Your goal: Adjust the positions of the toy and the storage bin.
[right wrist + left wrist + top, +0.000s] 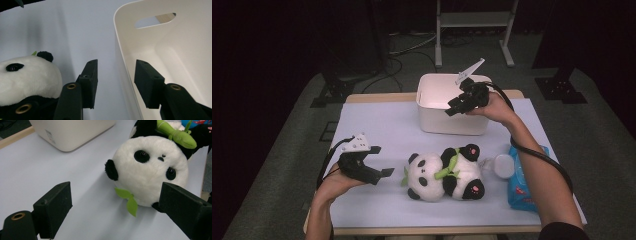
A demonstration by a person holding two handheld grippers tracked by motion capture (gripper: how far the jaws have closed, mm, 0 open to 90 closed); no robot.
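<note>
On the desk (377, 120), which has a pale lilac cover, the plush panda (443, 174) lies on its back near the front edge, at about 6 o'clock from the white bin (452, 107). The head of the panda points toward 9 o'clock, and a green bamboo stalk lies across its chest.

The left gripper (382, 161) hangs just above the desk at 9 o'clock from the panda's head. Its jaws stand wide apart and hold nothing. In the left gripper view, one jaw is just beside the panda's head; I cannot tell if it touches the head.

The right gripper (454, 106) is over the front wall of the white bin, at 12 o'clock from the panda. Its jaws are half apart, one on each side of the bin's rim, not pressing on it.

A blue packet (519, 186) lies at 3 o'clock from the panda, partly under the right forearm.
</note>
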